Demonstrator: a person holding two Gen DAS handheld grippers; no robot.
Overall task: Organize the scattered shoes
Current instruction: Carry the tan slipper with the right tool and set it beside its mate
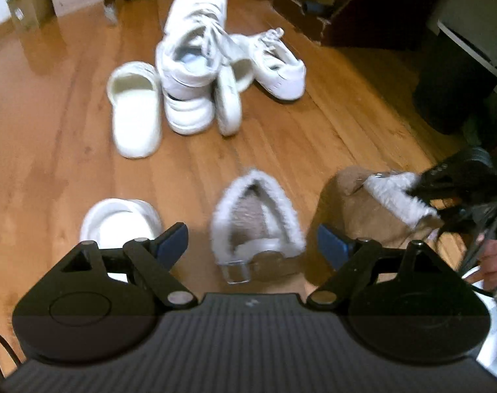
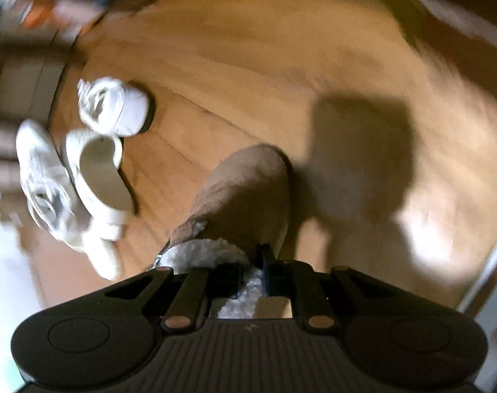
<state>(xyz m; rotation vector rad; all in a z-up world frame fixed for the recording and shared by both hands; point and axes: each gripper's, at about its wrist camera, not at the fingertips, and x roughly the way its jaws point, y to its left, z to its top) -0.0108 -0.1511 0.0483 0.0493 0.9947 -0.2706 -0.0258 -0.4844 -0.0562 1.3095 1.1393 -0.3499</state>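
My left gripper [image 1: 253, 245] is open, just above a brown fur-lined slipper [image 1: 258, 226] that lies on the wood floor between its fingers. My right gripper [image 2: 251, 273] is shut on the fur collar of the matching brown slipper [image 2: 248, 193], which also shows in the left wrist view [image 1: 363, 209] at the right. Farther off, white sneakers [image 1: 193, 65] are piled with white slides [image 1: 135, 111]. Another white slide [image 1: 117, 219] lies by my left finger.
Dark furniture [image 1: 363, 6] and a black bin [image 1: 454, 75] stand at the back right. A cardboard box [image 1: 29, 9] sits at the back left. In the right wrist view, a white sneaker [image 2: 114, 106] and slide [image 2: 98, 170] lie at the left.
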